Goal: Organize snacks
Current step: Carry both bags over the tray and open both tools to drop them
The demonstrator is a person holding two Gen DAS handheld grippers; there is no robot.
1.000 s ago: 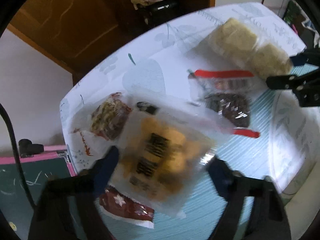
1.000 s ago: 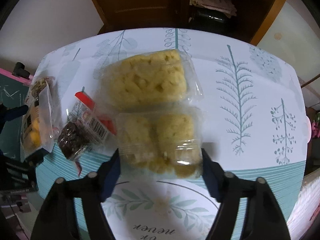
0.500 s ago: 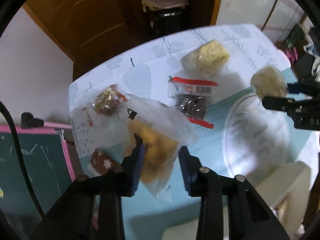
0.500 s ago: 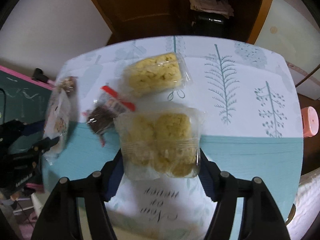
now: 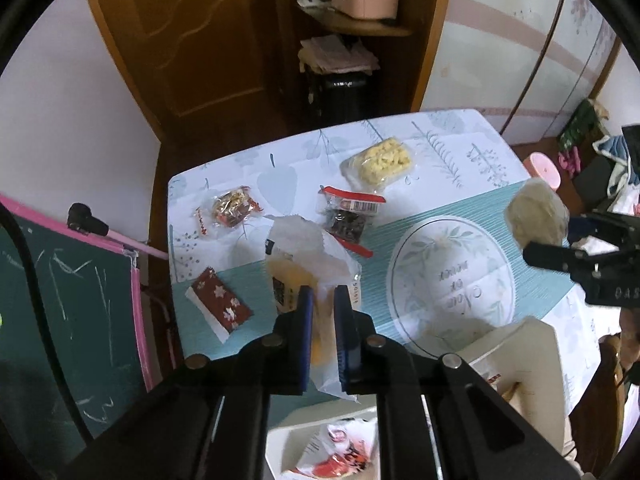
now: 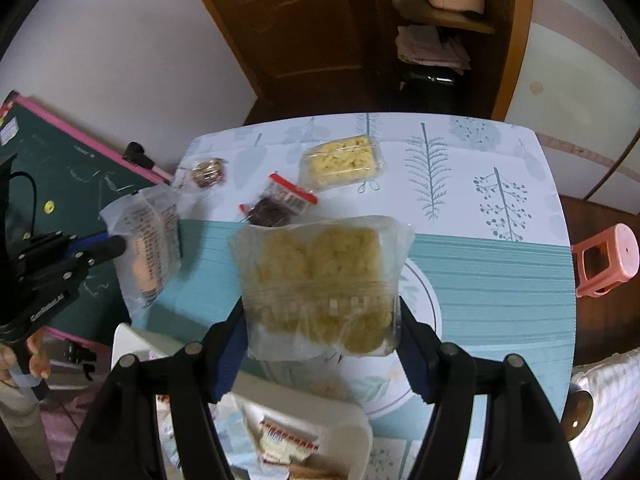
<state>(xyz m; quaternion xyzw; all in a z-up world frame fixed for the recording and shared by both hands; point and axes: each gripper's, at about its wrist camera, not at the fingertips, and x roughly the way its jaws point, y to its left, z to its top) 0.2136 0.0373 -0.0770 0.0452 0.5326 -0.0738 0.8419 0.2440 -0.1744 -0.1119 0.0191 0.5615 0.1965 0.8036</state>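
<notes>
My left gripper (image 5: 323, 320) is shut on a clear bag of orange snacks (image 5: 308, 268) and holds it above the table's near edge; the bag also shows in the right wrist view (image 6: 148, 240). My right gripper (image 6: 322, 344) is shut on a clear pack of yellow puffed cakes (image 6: 320, 280), held in the air; it also shows in the left wrist view (image 5: 536, 216). On the table lie a second yellow cake pack (image 5: 378, 162), a dark snack bag with a red strip (image 5: 348, 216), a nut candy (image 5: 232, 210) and a red star packet (image 5: 220, 308).
A white bin (image 6: 344, 420) holding some packets stands below both grippers at the table's near side; it also shows in the left wrist view (image 5: 520, 344). A green chalkboard (image 5: 68, 320) leans left of the table. A pink stool (image 6: 604, 260) stands to the right.
Both grippers have risen and pulled back from the table with their packs. The left gripper closed tighter on the orange bag. The white bin came into view below.
</notes>
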